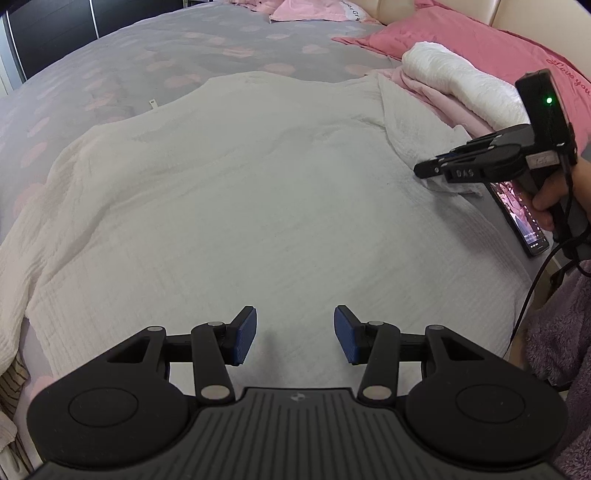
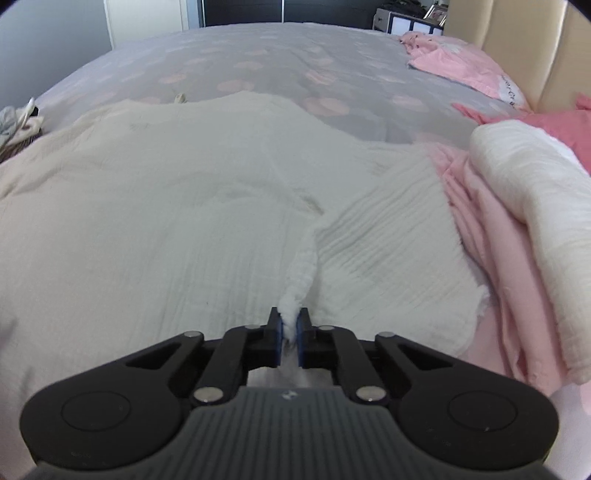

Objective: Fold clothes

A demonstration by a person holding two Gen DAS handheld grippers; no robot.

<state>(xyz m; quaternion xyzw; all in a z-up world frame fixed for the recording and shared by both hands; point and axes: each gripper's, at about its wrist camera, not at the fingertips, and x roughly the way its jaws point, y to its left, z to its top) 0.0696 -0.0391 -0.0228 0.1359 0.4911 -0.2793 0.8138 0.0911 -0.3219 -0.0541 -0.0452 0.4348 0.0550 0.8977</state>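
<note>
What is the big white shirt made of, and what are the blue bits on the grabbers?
The white shirt looks like soft crinkled cotton gauze: matte, with fine wavy ridges all over, though the fibre is a guess. The blue pads on the left gripper look like rubber or soft plastic, dull and ribbed with fine lines.

You can read "Love you" in dark pink thread on the pink pillow at the far right. The letters "DAS" stand on the black right gripper. The far pink pillow has small dark letters too, but they are too blurry to read.
</note>
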